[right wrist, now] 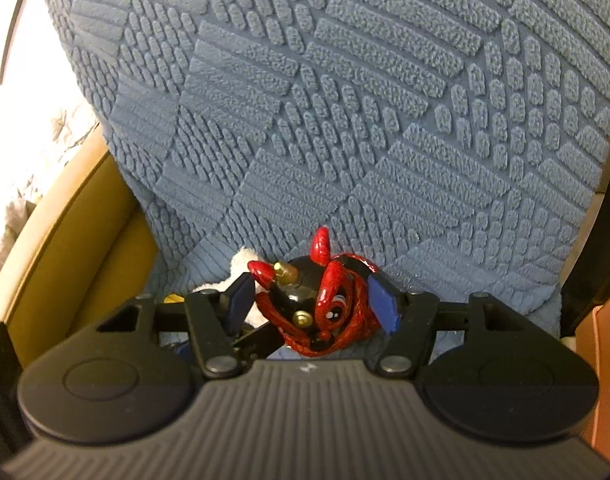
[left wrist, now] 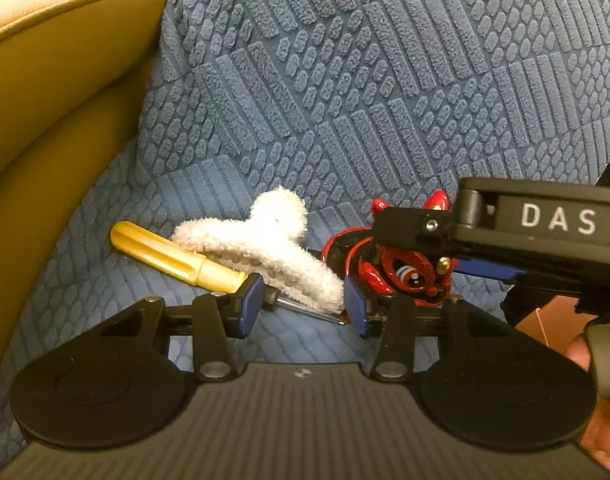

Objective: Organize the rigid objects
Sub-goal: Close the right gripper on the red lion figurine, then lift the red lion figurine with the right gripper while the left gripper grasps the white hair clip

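Observation:
A red and black horned toy figure (right wrist: 321,308) lies on the blue textured seat. My right gripper (right wrist: 311,304) is open and straddles it, its blue pads close on either side. In the left wrist view the same toy (left wrist: 401,272) sits right of a white fluffy hair claw (left wrist: 261,236), which lies across a yellow-handled screwdriver (left wrist: 169,256). My left gripper (left wrist: 303,308) is low over the seat. The screwdriver's metal shaft and the claw's tip are between its blue pads, and I see no firm squeeze. The right gripper's black housing (left wrist: 545,220) reaches in from the right.
The blue patterned sofa cover (left wrist: 345,80) rises steeply as a backrest right behind the objects. A tan leather armrest (left wrist: 45,120) walls the left side. A person's hand (left wrist: 585,356) holds the right gripper at the right edge.

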`<action>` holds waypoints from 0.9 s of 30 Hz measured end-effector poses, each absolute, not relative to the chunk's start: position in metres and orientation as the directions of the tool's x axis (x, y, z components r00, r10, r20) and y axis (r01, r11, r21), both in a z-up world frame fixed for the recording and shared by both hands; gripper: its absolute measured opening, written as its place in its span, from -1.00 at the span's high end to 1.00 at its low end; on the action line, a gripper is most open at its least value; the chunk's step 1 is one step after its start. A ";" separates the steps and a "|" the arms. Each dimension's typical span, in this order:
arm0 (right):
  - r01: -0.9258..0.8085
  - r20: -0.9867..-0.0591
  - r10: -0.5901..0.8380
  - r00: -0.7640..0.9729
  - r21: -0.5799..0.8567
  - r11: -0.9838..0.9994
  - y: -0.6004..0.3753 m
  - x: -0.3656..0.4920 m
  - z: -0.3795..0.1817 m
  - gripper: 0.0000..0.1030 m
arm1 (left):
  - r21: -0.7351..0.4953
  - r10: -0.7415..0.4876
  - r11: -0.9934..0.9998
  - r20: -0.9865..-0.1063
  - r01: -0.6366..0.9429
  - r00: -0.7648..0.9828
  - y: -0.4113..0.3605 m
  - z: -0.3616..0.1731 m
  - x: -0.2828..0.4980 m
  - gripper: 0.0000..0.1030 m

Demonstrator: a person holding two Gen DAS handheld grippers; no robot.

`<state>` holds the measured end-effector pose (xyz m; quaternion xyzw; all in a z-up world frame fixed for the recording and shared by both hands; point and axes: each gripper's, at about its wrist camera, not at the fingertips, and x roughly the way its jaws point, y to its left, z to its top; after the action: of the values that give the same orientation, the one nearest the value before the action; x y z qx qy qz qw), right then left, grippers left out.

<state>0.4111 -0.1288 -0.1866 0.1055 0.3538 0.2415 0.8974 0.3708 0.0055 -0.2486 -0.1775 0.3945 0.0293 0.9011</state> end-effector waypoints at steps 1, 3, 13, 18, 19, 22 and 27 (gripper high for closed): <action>-0.357 -0.584 0.507 0.633 0.361 0.861 -0.130 0.411 -0.186 -0.26 | -0.298 -0.088 0.935 -0.722 -0.194 0.687 0.005 -0.248 0.371 0.01; -0.353 -0.587 0.493 0.642 0.344 0.870 -0.132 0.410 -0.183 -0.26 | -0.300 -0.091 0.934 -0.721 -0.191 0.687 0.005 -0.249 0.373 0.01; -0.313 -0.602 0.440 0.666 0.311 0.898 -0.153 0.407 -0.170 -0.26 | -0.279 -0.051 0.937 -0.704 -0.209 0.708 0.000 -0.248 0.381 0.04; -0.298 -0.626 0.419 0.658 0.294 0.908 -0.162 0.404 -0.174 -0.26 | -0.290 -0.049 0.929 -0.713 -0.230 0.700 -0.003 -0.248 0.387 0.09; -0.302 -0.627 0.417 0.658 0.287 0.909 -0.162 0.403 -0.174 -0.26 | -0.293 -0.050 0.927 -0.715 -0.234 0.698 -0.003 -0.248 0.388 0.14; -0.312 -0.630 0.410 0.660 0.267 0.912 -0.160 0.401 -0.175 -0.26 | -0.297 -0.054 0.925 -0.722 -0.238 0.690 -0.002 -0.248 0.390 0.26; -0.315 -0.635 0.408 0.655 0.262 0.912 -0.151 0.395 -0.177 -0.26 | -0.316 -0.062 0.917 -0.715 -0.243 0.697 0.010 -0.250 0.385 0.45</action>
<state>0.3949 -0.1507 -0.1769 0.0642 0.3642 0.1991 0.9075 0.3852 0.0100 -0.2496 -0.1973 0.3862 0.0502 0.8997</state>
